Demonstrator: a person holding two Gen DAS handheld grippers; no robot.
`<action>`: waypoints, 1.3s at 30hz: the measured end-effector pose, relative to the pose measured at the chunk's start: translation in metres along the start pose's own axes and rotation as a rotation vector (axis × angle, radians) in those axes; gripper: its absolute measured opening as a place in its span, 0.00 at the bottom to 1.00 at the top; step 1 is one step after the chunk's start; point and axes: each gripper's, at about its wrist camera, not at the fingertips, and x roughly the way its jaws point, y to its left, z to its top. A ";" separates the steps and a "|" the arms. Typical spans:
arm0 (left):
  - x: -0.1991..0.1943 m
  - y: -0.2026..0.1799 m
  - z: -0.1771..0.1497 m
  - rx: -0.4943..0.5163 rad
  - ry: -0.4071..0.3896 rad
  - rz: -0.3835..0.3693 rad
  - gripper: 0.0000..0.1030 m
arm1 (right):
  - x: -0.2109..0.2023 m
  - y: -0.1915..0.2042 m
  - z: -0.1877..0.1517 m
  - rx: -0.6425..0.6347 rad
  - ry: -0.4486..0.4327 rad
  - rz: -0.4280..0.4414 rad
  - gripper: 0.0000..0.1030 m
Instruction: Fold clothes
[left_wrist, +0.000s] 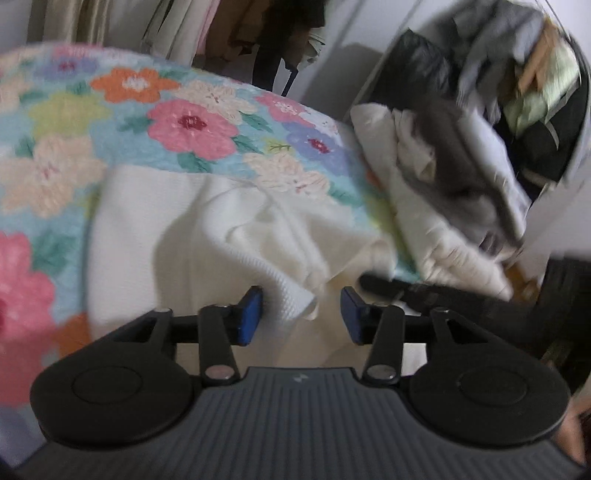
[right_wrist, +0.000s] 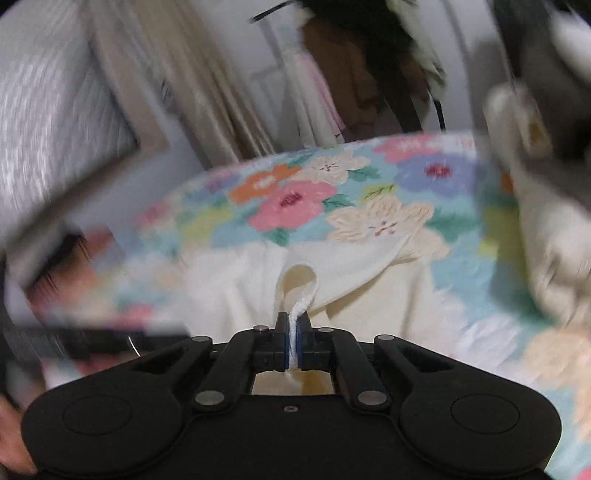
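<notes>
A cream knit garment (left_wrist: 177, 236) lies crumpled on the floral bedspread (left_wrist: 110, 110). In the left wrist view my left gripper (left_wrist: 301, 314) stands open. A ribbed corner of the garment (left_wrist: 291, 299) hangs between its blue pads (left_wrist: 251, 314) and rests against the left pad, with a clear gap to the right one. In the right wrist view my right gripper (right_wrist: 293, 332) is shut on a pinched edge of the same cream garment (right_wrist: 369, 291), which rises in a small loop just past the fingertips. The rest of that garment spreads over the bedspread (right_wrist: 332, 192) beyond.
A heap of white and grey clothes (left_wrist: 443, 192) sits at the bed's right edge, with a wardrobe full of clothing (left_wrist: 517, 85) behind it. Hanging clothes (right_wrist: 332, 92) and a pale curtain (right_wrist: 207, 92) stand beyond the bed. A dark band (left_wrist: 424, 288) crosses near the left gripper.
</notes>
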 end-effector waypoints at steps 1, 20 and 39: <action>0.004 -0.001 0.002 -0.018 0.009 -0.017 0.47 | 0.000 0.003 -0.003 -0.038 0.002 -0.017 0.06; 0.095 -0.006 0.031 -0.113 0.066 0.014 0.42 | 0.003 0.022 -0.023 -0.357 -0.050 -0.067 0.08; 0.022 0.024 0.029 -0.042 -0.062 0.155 0.08 | 0.018 -0.070 -0.019 0.091 0.135 -0.092 0.11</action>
